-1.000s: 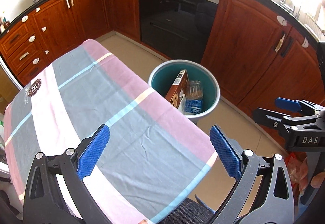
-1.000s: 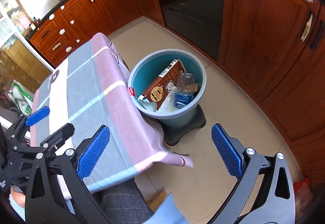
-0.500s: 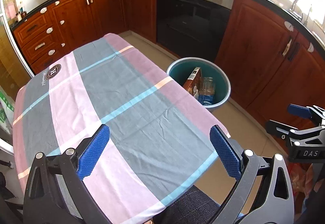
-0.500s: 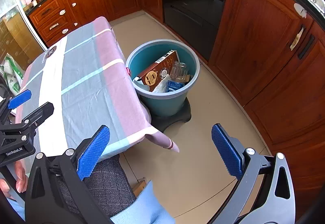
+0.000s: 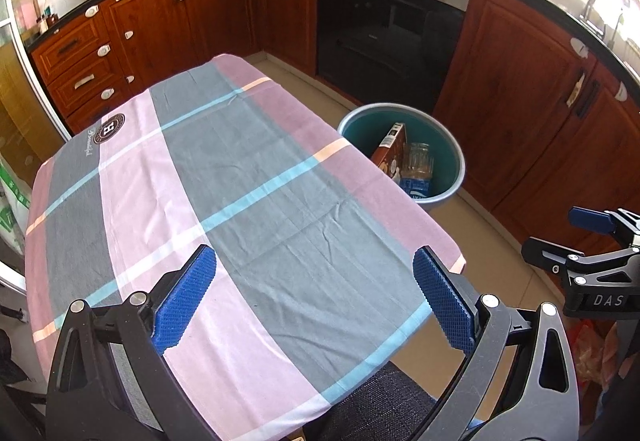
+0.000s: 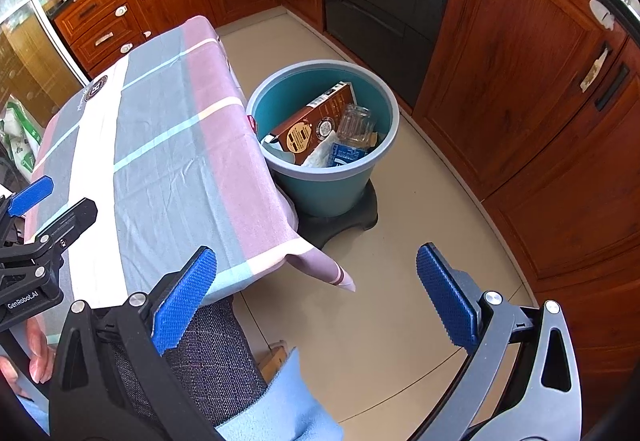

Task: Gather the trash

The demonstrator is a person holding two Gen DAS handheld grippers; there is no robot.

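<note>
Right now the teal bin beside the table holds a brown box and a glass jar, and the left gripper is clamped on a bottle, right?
Not quite. The left gripper is open and holds nothing, as the left wrist view shows. The rest stands.

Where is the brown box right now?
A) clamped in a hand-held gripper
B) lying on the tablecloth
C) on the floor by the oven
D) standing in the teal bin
D: the brown box leans inside the teal bin beside a glass jar, while the tablecloth shows no trash.
</note>
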